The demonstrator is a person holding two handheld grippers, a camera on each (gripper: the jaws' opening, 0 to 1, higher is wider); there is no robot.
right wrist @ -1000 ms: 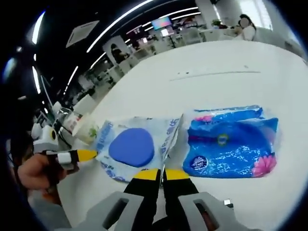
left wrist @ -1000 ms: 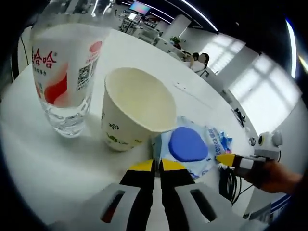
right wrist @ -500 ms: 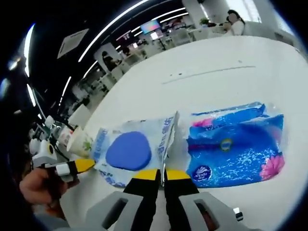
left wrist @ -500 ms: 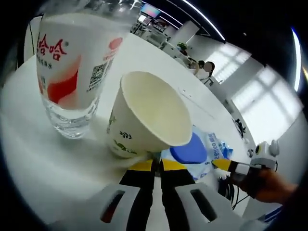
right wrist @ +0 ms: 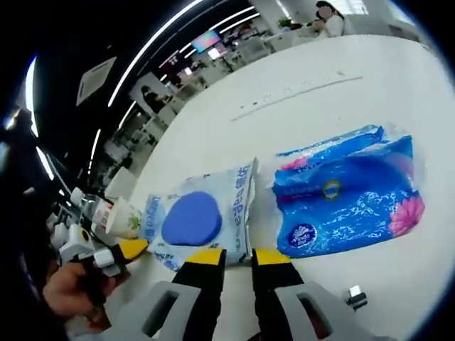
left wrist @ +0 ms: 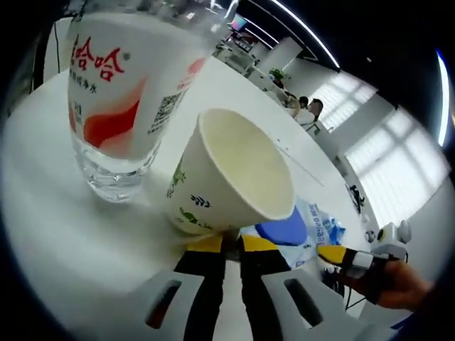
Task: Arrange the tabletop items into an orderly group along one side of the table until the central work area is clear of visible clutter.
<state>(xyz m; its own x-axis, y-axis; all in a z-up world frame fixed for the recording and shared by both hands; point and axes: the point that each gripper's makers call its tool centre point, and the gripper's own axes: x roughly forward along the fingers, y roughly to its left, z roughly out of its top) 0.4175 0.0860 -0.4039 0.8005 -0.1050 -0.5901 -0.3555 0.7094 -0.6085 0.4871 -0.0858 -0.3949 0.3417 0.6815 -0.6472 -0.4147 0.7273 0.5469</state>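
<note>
The left gripper (left wrist: pixel 229 245) has its jaws almost together at the foot of the paper cup (left wrist: pixel 229 179). Whether they pinch the cup's lower wall I cannot tell, because the cup hides the tips. The cup is tilted, its open mouth leaning toward the right of the left gripper view, and it stands just beside the water bottle (left wrist: pixel 124 92). The bottle's white label carries red Chinese characters that read "哈哈" and a QR code.

The right gripper (right wrist: pixel 238 257) has a narrow gap between its jaws and holds nothing. Just ahead of its tips lies the wet wipes pack (right wrist: pixel 201 219), its long axis running across the jaws. The blue tissue pack (right wrist: pixel 346 196) lies beside it on the white table (right wrist: pixel 234 135). The print on both packs is too small to read. The right gripper is judged the nearer for the wipes.
</note>
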